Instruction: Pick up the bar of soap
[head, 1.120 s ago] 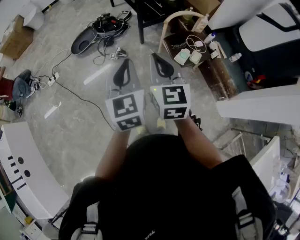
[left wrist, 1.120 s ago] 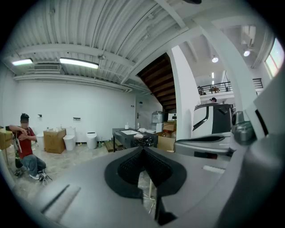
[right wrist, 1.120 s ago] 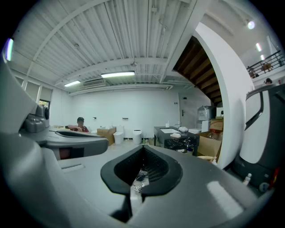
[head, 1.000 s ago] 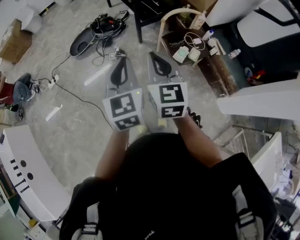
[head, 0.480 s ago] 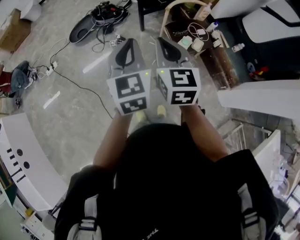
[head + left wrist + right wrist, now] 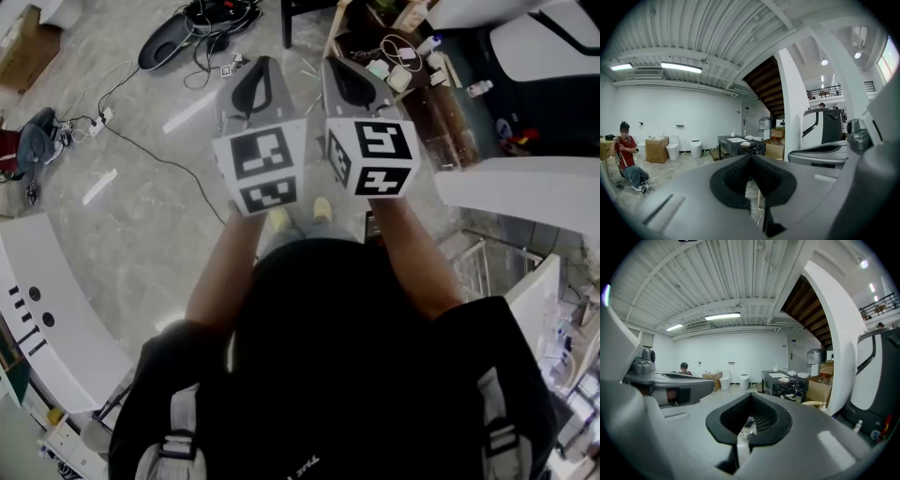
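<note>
Probably the bar of soap is one of the small pale blocks (image 6: 401, 79) on the cluttered dark wooden worktop (image 6: 436, 117), so the wrong item could be taken, or the soap shoved aside by unopened jaws. The grey left gripper (image 6: 260, 64) and grey right gripper (image 6: 331, 64) are held out side by side, nearly level, well short of it, jaws closed on nothing.

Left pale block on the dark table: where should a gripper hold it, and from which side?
Probably from above, across two opposite edges: the left pale block seems to lie flat on the dark table, its neighbour close beside.
</note>
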Available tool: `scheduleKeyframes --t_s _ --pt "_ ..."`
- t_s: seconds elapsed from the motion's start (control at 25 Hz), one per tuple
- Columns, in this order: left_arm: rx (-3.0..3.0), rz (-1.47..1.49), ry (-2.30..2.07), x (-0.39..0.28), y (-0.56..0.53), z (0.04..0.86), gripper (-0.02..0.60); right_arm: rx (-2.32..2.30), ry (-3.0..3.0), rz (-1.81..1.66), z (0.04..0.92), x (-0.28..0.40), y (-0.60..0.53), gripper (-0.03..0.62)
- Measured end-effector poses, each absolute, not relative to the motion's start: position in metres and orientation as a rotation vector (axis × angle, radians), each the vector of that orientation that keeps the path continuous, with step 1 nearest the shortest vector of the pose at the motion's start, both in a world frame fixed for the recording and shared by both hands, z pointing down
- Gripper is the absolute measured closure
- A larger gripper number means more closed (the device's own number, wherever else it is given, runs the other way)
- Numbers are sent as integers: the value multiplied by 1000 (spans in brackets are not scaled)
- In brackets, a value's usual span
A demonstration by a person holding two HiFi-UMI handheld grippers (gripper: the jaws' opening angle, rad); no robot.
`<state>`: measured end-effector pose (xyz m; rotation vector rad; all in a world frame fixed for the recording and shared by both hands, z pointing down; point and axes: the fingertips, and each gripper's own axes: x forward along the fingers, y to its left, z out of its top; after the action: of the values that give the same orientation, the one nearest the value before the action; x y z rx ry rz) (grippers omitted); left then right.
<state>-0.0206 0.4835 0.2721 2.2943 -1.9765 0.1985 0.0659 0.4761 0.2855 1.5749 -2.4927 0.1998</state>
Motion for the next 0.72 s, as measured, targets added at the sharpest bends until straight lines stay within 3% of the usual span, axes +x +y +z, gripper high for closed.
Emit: scheduleKeyframes --t_s 0.72 --pt "2302 187 -1959 -69 487 276 586 1588 -2463 166 285 27 477 580"
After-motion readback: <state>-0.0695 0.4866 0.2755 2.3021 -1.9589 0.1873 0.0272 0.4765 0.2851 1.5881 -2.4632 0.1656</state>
